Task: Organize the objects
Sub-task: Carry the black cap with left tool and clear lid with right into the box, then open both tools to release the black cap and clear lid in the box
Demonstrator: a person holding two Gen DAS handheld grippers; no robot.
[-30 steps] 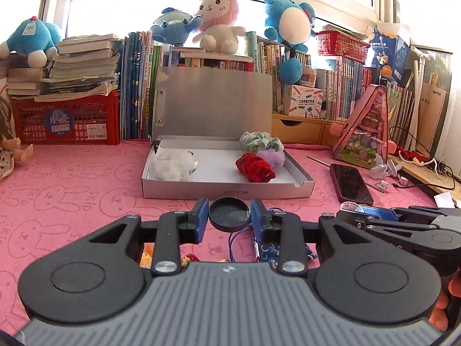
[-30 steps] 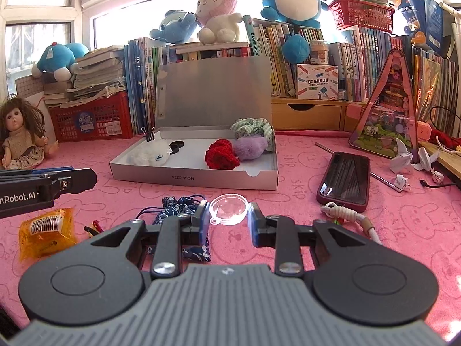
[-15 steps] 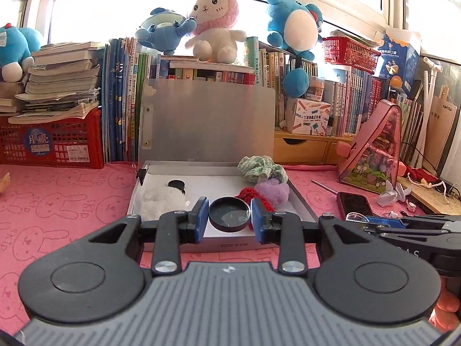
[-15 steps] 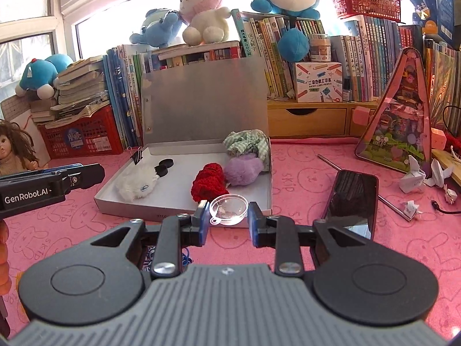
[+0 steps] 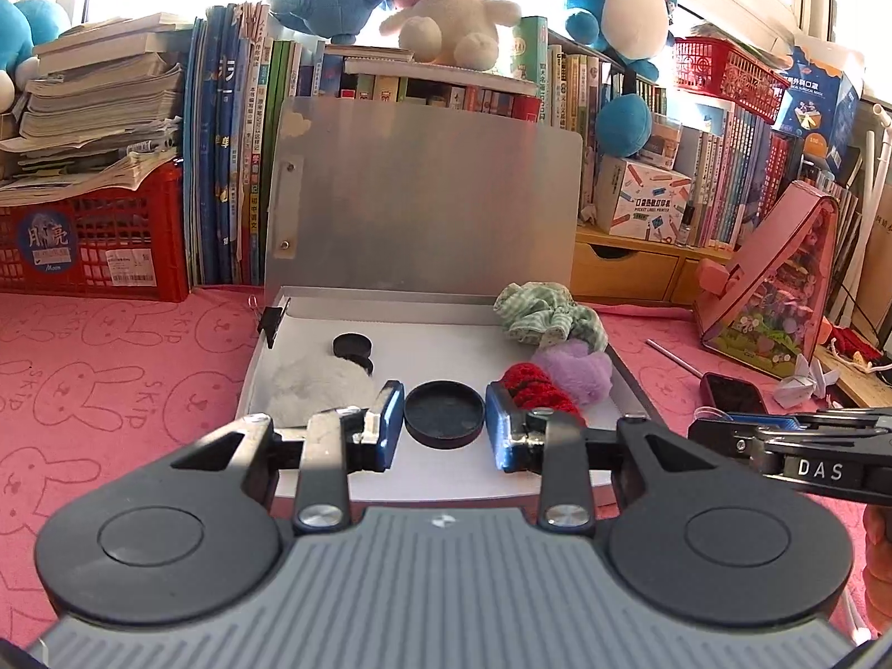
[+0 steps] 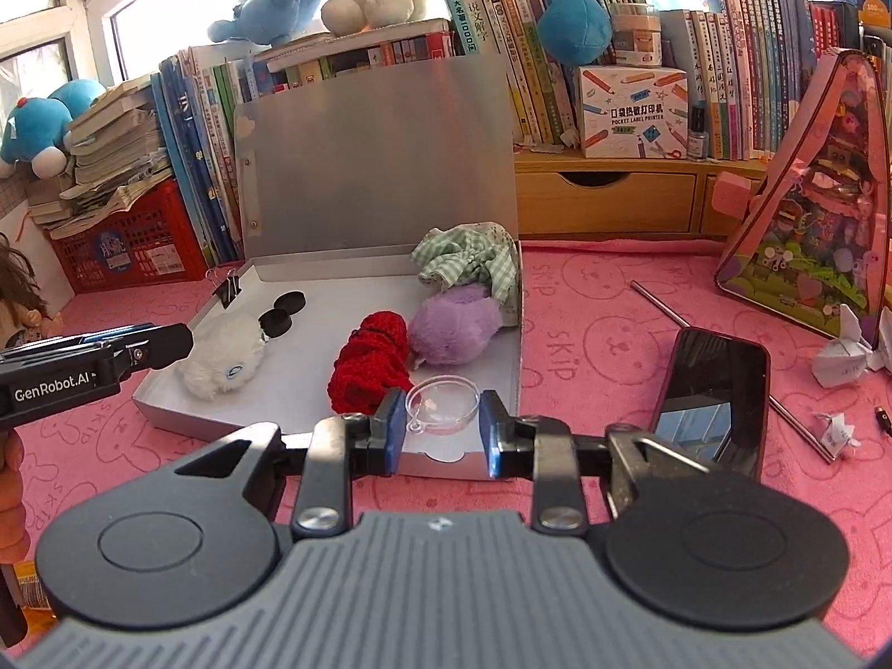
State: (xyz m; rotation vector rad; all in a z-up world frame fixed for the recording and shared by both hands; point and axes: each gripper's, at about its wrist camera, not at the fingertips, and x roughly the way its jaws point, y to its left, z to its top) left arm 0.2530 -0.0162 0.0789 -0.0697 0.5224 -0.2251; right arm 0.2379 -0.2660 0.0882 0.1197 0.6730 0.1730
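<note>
Now the left gripper (image 5: 444, 425) has its fingers closed on a round black lid (image 5: 444, 415), held flat over the open grey box (image 5: 624, 373), toward the box's near edge. Ahead of it in the box, a white fluffy toy (image 5: 318, 387) lies at 10 o'clock with two small black caps (image 5: 352, 347) just beyond it; a red knitted scrunchie (image 5: 538, 387) and a purple fluffy one (image 5: 574, 371) sit at 2 o'clock, touching each other, with a green checked scrunchie (image 5: 543, 320) behind them. The right gripper (image 6: 441, 423) has its fingers closed on a clear round dish (image 6: 442, 398), held over the box's near right corner, just beside the red scrunchie. A black phone (image 6: 711, 390) lies on the pink worktop (image 6: 591, 301) at 3 o'clock of the box.
</note>
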